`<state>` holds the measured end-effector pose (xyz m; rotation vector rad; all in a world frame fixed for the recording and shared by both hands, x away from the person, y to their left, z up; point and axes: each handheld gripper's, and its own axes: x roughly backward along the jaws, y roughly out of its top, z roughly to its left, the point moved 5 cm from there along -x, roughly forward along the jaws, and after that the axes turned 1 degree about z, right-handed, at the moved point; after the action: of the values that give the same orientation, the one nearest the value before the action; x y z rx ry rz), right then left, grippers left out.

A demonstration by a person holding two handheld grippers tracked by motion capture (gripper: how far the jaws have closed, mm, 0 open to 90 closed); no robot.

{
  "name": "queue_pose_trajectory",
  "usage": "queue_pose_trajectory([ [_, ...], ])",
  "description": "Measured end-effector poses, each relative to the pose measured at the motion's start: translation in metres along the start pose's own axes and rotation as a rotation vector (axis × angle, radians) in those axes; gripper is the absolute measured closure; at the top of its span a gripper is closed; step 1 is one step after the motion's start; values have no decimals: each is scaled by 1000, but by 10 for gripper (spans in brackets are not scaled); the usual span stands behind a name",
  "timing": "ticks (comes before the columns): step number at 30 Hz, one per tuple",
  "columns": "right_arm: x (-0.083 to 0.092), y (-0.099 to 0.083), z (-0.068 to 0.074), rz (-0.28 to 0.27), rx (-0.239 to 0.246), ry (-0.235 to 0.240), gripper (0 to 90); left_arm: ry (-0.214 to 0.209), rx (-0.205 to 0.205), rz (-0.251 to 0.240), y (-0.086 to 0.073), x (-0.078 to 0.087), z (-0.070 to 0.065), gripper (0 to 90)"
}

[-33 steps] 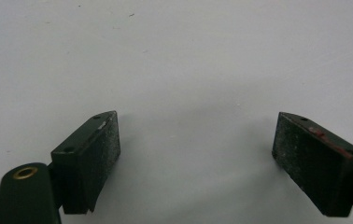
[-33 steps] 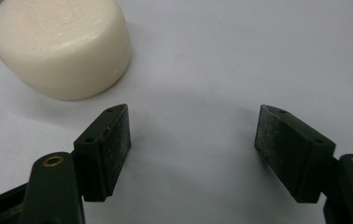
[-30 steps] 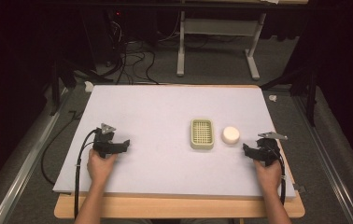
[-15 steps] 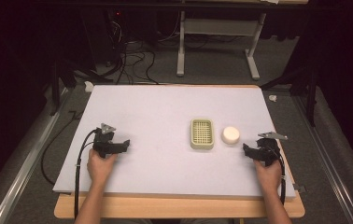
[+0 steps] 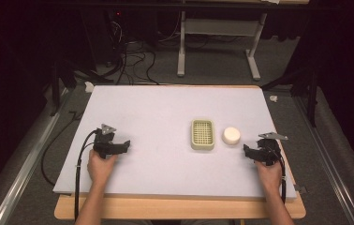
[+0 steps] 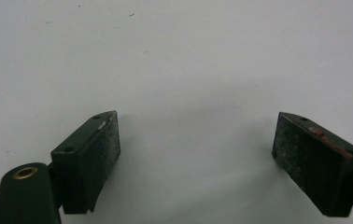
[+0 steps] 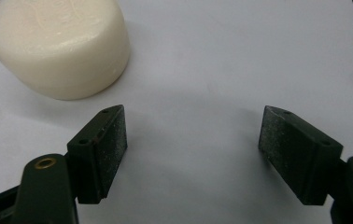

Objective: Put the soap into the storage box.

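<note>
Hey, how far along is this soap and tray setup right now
Nothing looks done yet. The round soap sits on the mat beside the slatted tray, not in it. Nothing is in hand: the left gripper and right gripper are both open and empty. If the soap is meant for the tray, the whole pick and place remains.

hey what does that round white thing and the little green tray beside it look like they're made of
The round white block looks like a bar of soap: waxy, matte cream surface with faint embossing on top, though wax is possible. The green tray seems moulded plastic, judging by its even pale-green colour, rounded rim and slotted grid; likely a soap dish.
</note>
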<state>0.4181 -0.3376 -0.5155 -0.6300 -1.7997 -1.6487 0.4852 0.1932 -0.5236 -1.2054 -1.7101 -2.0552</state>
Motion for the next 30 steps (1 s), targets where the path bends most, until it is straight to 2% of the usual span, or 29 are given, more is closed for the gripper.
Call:
queue_pose_trajectory([
  [9, 5, -2, 5, -7, -12, 24, 244, 1, 0, 0, 0, 0, 0, 157],
  [30, 20, -3, 30, -51, 38, 84, 206, 1, -2, 1, 0, 0, 0, 157],
])
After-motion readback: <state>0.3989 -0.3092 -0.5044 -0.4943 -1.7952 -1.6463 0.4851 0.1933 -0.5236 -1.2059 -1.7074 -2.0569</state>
